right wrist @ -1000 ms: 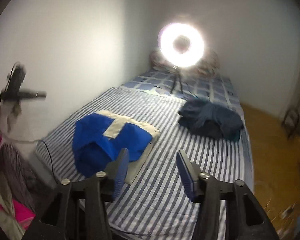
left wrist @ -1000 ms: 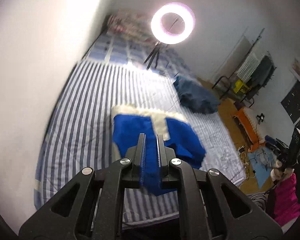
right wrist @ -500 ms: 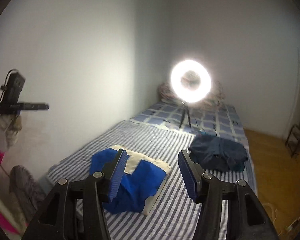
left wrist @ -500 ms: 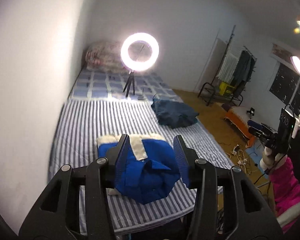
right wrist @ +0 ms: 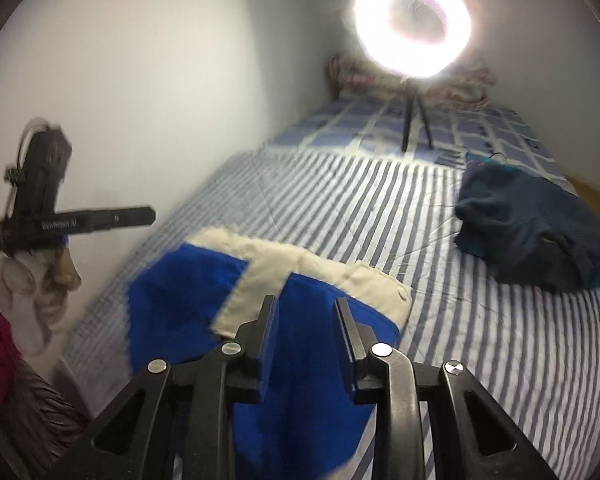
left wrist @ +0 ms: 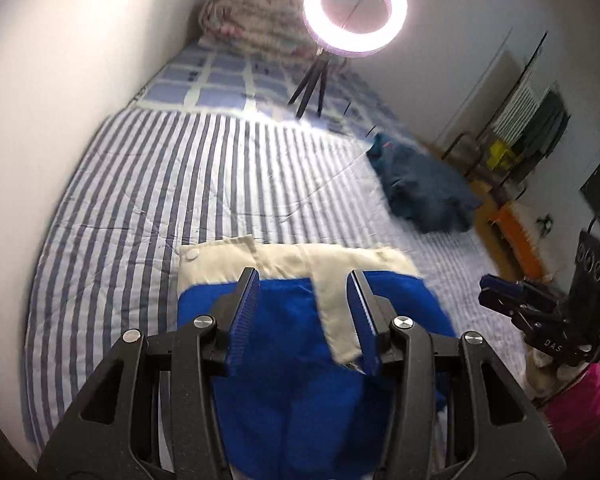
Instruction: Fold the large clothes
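Observation:
A blue garment with cream bands (left wrist: 284,360) (right wrist: 188,288) lies folded at the near end of the striped bed (left wrist: 180,180) (right wrist: 380,208). My left gripper (left wrist: 304,312) hangs open just above it, fingers spread over the blue cloth and the cream strip. My right gripper (right wrist: 306,332) is over the garment's right part with its jaws closing. Blue cloth shows behind the gap, and the pads do not press on it. Each gripper also shows in the other's view: the right gripper (left wrist: 500,292) at the right edge, the left gripper (right wrist: 148,216) at the left.
A crumpled dark navy garment (left wrist: 420,192) (right wrist: 528,232) lies on the bed's right side. A lit ring light (left wrist: 312,16) (right wrist: 370,28) on a small tripod (left wrist: 310,88) stands further back, before a rolled quilt (left wrist: 252,16). A wall runs along the left; floor clutter lies to the right.
Both grippers have dropped close over the blue garment. The left gripper, shut a second ago, now stands open. The right gripper's jaws have narrowed.

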`<state>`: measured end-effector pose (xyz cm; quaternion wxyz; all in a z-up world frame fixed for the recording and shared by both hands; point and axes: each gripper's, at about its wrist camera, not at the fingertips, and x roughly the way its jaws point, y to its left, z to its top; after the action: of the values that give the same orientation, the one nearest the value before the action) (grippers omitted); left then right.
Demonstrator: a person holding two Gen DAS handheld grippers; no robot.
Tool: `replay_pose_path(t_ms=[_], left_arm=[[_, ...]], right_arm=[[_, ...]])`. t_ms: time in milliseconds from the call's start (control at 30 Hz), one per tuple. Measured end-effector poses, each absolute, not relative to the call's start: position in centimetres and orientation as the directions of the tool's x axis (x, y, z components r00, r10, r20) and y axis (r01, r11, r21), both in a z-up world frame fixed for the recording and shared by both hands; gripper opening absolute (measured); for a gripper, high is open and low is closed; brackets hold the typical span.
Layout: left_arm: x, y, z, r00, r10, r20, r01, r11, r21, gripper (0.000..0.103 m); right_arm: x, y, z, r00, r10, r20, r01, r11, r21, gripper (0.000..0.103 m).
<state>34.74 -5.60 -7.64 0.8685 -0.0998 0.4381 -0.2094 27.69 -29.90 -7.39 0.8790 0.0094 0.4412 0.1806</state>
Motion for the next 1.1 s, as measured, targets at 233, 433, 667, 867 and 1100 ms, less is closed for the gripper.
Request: replay_pose_path(t_ms=[233,433,667,867,1100], left_arm=[[38.6,-6.8,-14.1,0.452,-0.331,-0.828,0.295,0.932,-0.211,0.046],[38.8,-5.4,-20.0,0.385,-0.373,-0.844,0.316,0.913,-0.259,0.039],[38.0,-4.6,-17.0,0.414,-0.349,-0.841,0.307,0.923,-0.232,0.038],[32.1,-5.3,-12.5,0.442,-0.442,-0.780,0.386,0.879,-0.280,0.038],[26.2,-8.9,-11.9,0.352,-0.525,-0.775,0.477,0.813,-0.334,0.038]], right_arm=[[32.6,-30.1,-15.6,0.403,0.322,-0.857,-0.331,0.924,0.192,0.024],[32.6,-30.6,-19.9,0.359,0.338,-0.870,-0.367,0.908,0.202,0.021],[30.8,-30.8,-16.1,0.395,0.292,-0.871,-0.338,0.928,0.158,0.022],[25.0,-31.8,-9.7,0.420,0.442,-0.793,-0.396,0.875,0.278,0.023],[18.6,-27.9,-10.0,0.346,0.444,-0.827,-0.553,0.808,0.203,0.036]])
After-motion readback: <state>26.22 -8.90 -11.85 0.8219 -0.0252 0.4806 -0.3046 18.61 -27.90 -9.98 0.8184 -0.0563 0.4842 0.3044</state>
